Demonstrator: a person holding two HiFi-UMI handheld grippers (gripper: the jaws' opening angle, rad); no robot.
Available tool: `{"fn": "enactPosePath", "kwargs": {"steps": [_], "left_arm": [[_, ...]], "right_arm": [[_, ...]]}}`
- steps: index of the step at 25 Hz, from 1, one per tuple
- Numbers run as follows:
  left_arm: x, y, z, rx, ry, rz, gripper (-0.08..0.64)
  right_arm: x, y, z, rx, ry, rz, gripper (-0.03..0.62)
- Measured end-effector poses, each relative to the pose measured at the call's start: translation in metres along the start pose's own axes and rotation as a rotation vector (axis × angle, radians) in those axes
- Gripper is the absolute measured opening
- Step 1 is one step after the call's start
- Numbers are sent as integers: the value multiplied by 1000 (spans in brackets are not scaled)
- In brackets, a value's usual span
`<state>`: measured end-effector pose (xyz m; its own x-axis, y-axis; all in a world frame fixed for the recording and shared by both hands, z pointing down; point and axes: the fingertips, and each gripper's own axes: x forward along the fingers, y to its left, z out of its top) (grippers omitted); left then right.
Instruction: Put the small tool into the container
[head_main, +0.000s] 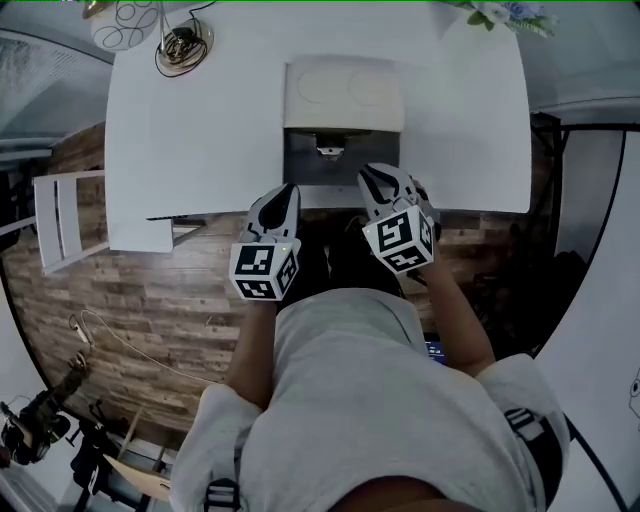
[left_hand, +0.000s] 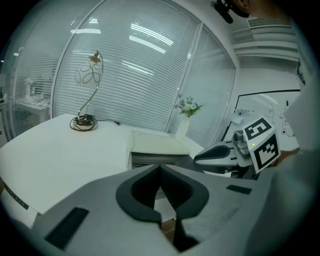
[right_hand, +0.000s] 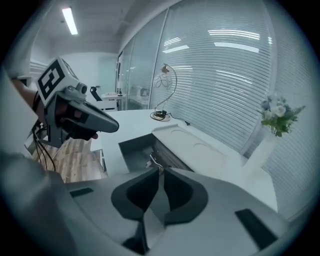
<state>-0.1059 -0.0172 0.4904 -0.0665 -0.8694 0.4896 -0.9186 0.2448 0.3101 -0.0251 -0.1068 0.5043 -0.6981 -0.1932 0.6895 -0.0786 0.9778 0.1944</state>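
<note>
A cream box (head_main: 345, 95) stands on the white table (head_main: 200, 120), with a dark grey open tray (head_main: 305, 168) pulled out at its near side. A small metallic tool (head_main: 328, 150) lies in the tray close to the box, also visible as the tool (right_hand: 152, 161) in the right gripper view. My left gripper (head_main: 289, 189) hovers at the table's near edge, left of the tray, shut and empty. My right gripper (head_main: 369, 173) hovers over the tray's right front corner, shut with nothing in it. The left gripper view shows the box (left_hand: 155, 144) past its closed jaws.
A desk lamp (head_main: 180, 40) with a coiled cable stands at the table's far left. A vase of flowers (head_main: 505, 12) is at the far right corner. A white chair (head_main: 65, 220) stands left on the wooden floor. Window blinds run behind the table.
</note>
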Motion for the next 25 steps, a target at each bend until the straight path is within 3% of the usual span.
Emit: {"fn": "enactPosePath", "kwargs": {"steps": [12,25], "left_arm": [[22,-44,14,98,17,-137,23],[12,-71,59,161,-82,-148,23]], "right_arm": [[-48,-19,-23,353,-115,-143,25],[-85,-42,23,377,-277,-247,25]]}}
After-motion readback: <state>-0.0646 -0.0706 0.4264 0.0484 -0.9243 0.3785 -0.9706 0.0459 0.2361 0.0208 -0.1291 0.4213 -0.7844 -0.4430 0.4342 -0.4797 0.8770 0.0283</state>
